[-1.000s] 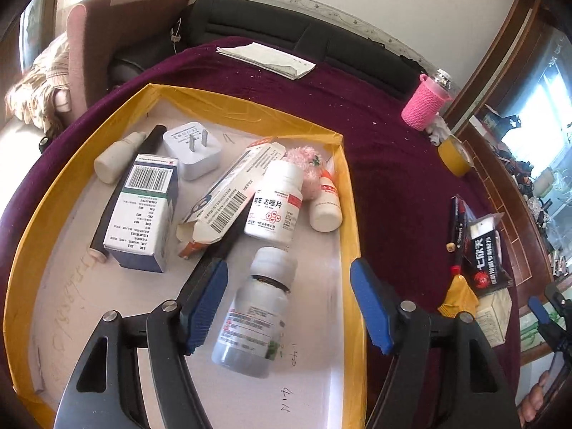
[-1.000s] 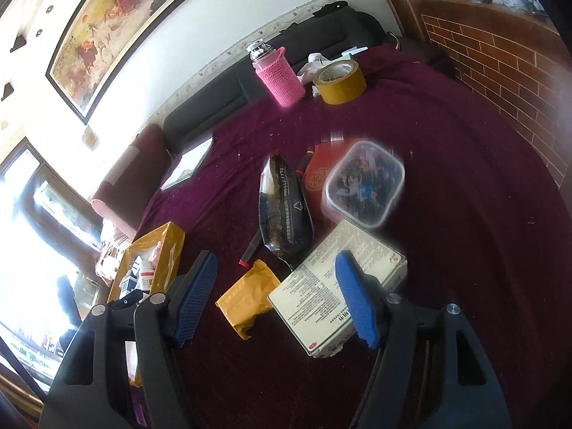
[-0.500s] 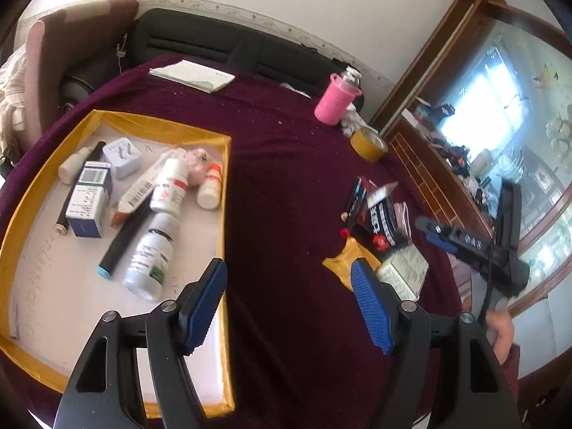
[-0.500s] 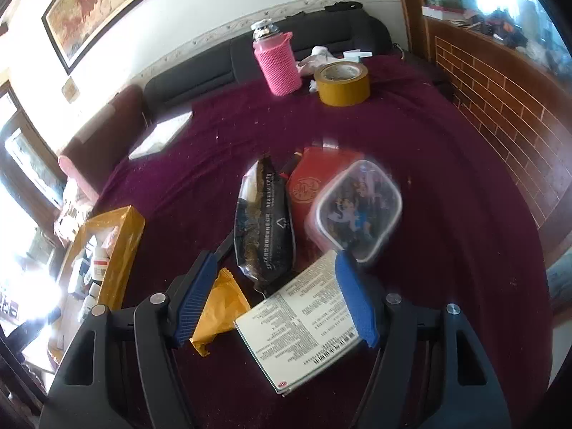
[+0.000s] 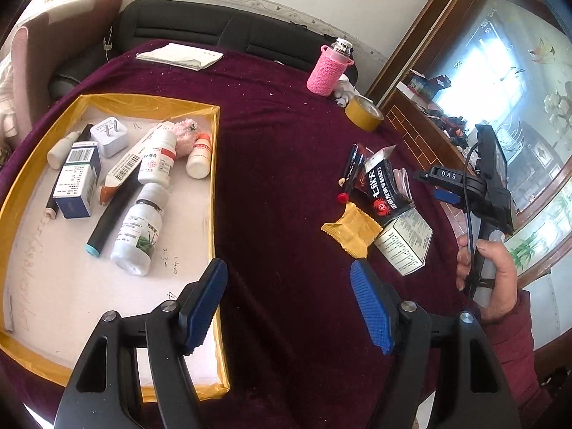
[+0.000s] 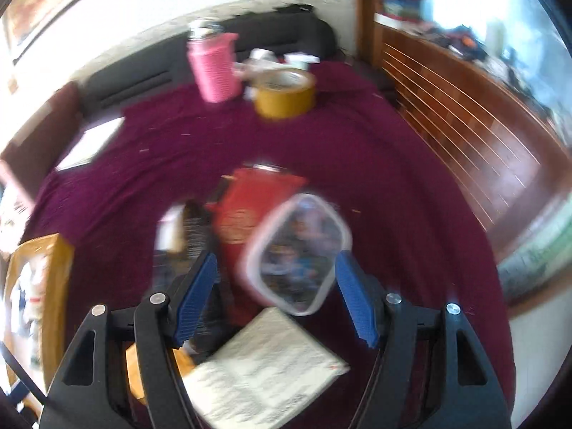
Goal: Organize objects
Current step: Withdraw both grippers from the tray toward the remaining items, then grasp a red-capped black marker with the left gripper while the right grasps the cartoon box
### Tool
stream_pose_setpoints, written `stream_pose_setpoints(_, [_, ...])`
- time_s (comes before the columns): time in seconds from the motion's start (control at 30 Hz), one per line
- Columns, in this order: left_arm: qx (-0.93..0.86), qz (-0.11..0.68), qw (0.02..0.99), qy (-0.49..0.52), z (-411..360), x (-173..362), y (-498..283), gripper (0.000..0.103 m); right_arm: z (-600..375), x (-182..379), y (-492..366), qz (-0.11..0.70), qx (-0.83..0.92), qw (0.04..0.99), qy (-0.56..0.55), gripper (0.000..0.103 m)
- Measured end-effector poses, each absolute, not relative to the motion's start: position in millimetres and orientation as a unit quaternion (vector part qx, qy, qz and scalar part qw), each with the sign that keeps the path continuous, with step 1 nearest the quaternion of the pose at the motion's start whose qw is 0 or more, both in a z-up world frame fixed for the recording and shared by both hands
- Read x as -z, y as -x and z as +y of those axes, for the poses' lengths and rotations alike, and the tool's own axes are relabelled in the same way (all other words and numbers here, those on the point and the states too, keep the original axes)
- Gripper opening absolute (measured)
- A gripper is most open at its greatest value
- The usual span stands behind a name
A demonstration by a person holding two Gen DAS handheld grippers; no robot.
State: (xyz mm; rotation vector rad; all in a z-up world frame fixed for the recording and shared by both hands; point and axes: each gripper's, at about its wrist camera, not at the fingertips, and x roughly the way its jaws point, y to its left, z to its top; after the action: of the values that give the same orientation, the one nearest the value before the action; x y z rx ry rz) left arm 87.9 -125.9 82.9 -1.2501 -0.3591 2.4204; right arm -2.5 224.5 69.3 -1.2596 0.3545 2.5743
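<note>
A loose pile of objects lies on the maroon tablecloth (image 5: pixel 286 164), ahead and to the right of the left gripper (image 5: pixel 287 305): a yellow packet (image 5: pixel 352 228), a black pouch (image 5: pixel 384 193), a white printed box (image 5: pixel 405 241) and pens (image 5: pixel 352 166). The left gripper's jaws stand wide with nothing between them. To its left sits the yellow-rimmed tray (image 5: pixel 214 164), holding pill bottles (image 5: pixel 137 227), a blue-and-white box (image 5: pixel 77 182) and a white charger plug (image 5: pixel 109 136).

The right gripper (image 6: pixel 275 295), also wide and empty, hovers over the same pile; a clear lidded container (image 6: pixel 298 250) shows just ahead between its fingers, apparently untouched, though this view is blurred. Farther ahead stand a pink bottle (image 6: pixel 214 68) and a tape roll (image 6: pixel 286 93).
</note>
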Motion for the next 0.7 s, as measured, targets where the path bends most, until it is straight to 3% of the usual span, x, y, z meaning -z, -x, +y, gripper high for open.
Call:
stream_pose_setpoints(0.17, [-0.862, -0.126, 0.205, 0.445, -116.5, -81.3, -89.3, 0.066, 268.9, -45.1, 11.9, 0.24, -0.849, 0.097, 0.46, 0.068])
stream_pose_setpoints(0.3, [-0.866, -0.107, 0.205, 0.443, -108.1, -86.0, -87.8, 0.066, 270.3, -35.8, 27.7, 0.265, -0.84, 0.078, 0.467, 0.068])
stream_pose_setpoints(0.47, [-0.877, -0.066, 0.2, 0.431, -90.0, -95.8, -79.1, 0.066, 261.2, -31.0, 44.5, 0.238, -0.843, 0.103, 0.471, 0.07])
stream_pose_setpoints(0.7, [-0.889, -0.024, 0.213, 0.404, -53.9, -109.9, -42.0, 0.066, 274.0, -30.6, 16.2, 0.216, -0.861, 0.123, 0.443, 0.063])
